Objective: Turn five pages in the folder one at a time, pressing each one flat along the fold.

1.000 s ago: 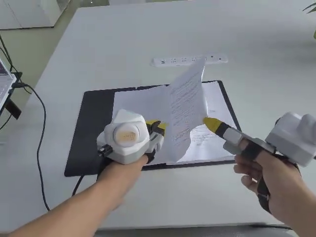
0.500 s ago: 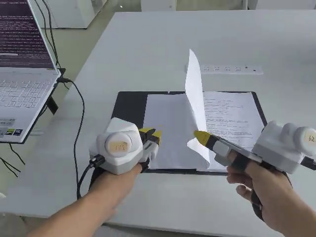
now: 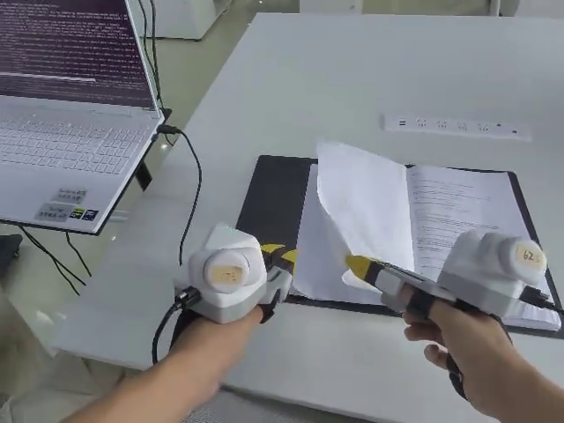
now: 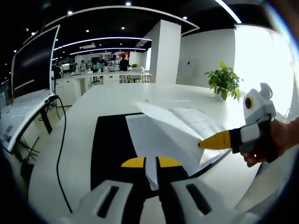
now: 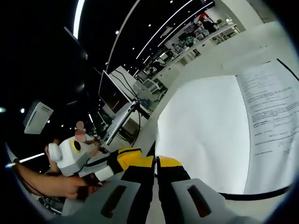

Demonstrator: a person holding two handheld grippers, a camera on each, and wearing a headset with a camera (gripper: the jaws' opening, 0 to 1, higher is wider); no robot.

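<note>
**Page lifted partway, held at its near edge**

I found the black folder [image 3: 271, 189] lying open on the bench [image 3: 335, 70], close to the near edge. One blank-backed page [image 3: 366, 203] stood raised above the fold and curled over toward the left half. A printed sheet [image 3: 458, 220] lay flat on the right half.

My right gripper [image 3: 357, 264] had its jaws pressed together on the near edge of the raised page and was holding it off the stack.

My left gripper [image 3: 278, 257] sat at the near left corner of the left-hand sheets, just above the folder's near edge. Its jaws were drawn in to a thin slit. The left gripper view showed a paper corner through that slit, but I could not tell whether it was pinched.

A power strip [image 3: 458, 126] lay behind the folder, toward the far edge. An open laptop [image 3: 70, 141] stood beyond the left edge, and a black cable [image 3: 189, 203] hung down beside it.
</note>
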